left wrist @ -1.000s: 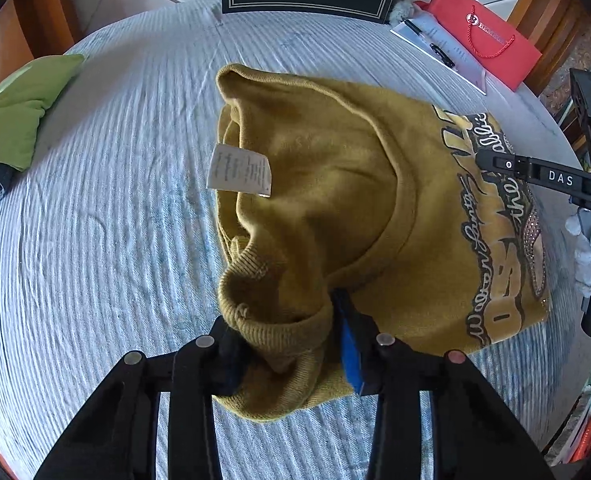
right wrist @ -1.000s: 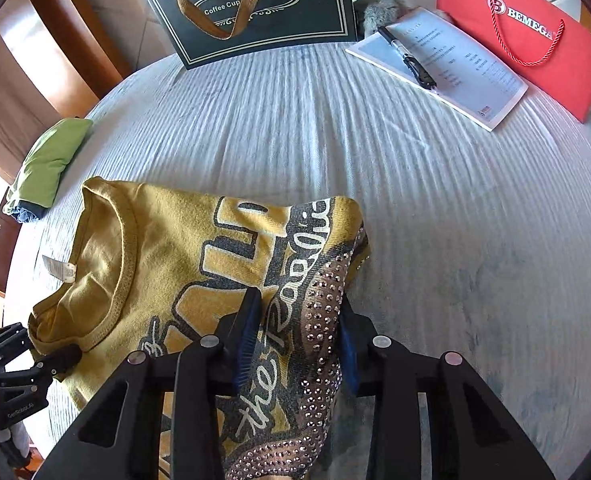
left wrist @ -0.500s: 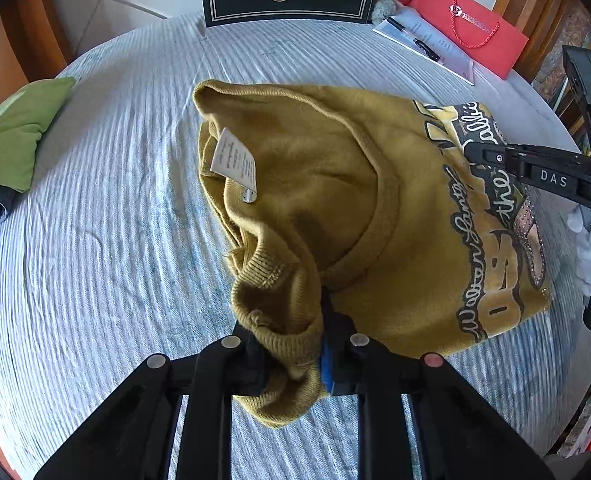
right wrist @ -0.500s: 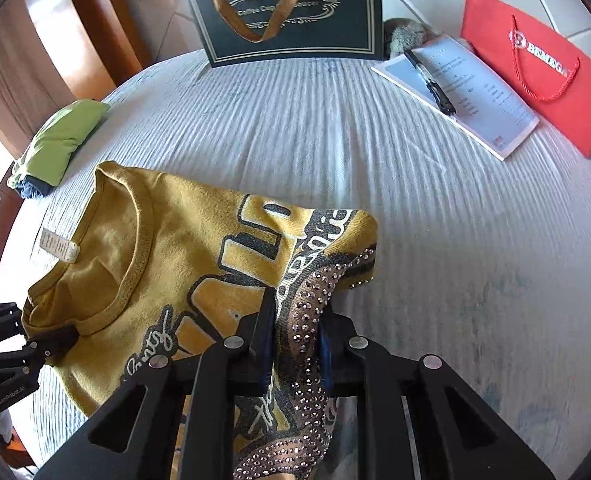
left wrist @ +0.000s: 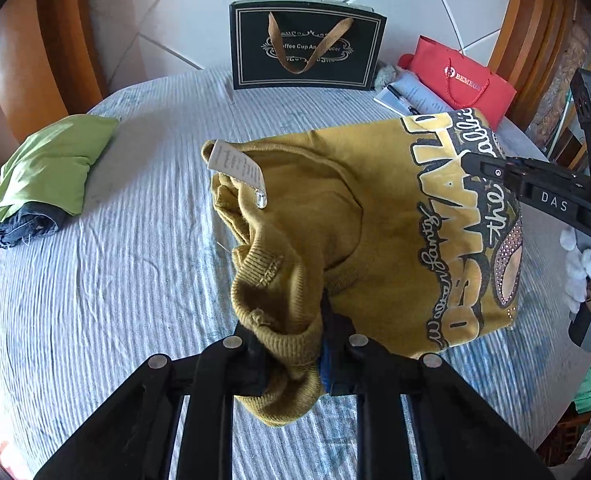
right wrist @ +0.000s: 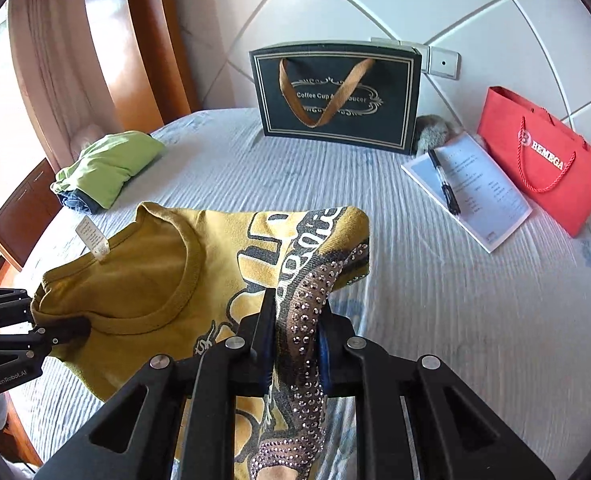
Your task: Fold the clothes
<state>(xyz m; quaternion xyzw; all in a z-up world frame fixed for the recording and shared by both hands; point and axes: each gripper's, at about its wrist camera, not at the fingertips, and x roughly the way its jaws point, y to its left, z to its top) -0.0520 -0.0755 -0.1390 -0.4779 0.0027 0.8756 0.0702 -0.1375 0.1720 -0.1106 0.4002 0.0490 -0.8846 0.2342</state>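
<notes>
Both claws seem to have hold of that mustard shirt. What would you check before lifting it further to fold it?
1. Left claw clamped on the mustard shirt: ok.
2. Right claw clamped on its studded print: ok.
3. Shirt hanging between both claws without twisting: cannot tell.
4. Neck label free, not snagged: ok.
5. Green folded clothes clear of the shirt: ok.
6. Notepad and pen out of the way: ok.

A mustard-yellow shirt (right wrist: 143, 280) with black-and-gold lettering lies on a pale blue-striped tablecloth (right wrist: 455, 300), a red bag (right wrist: 543, 160) at two o'clock.
</notes>
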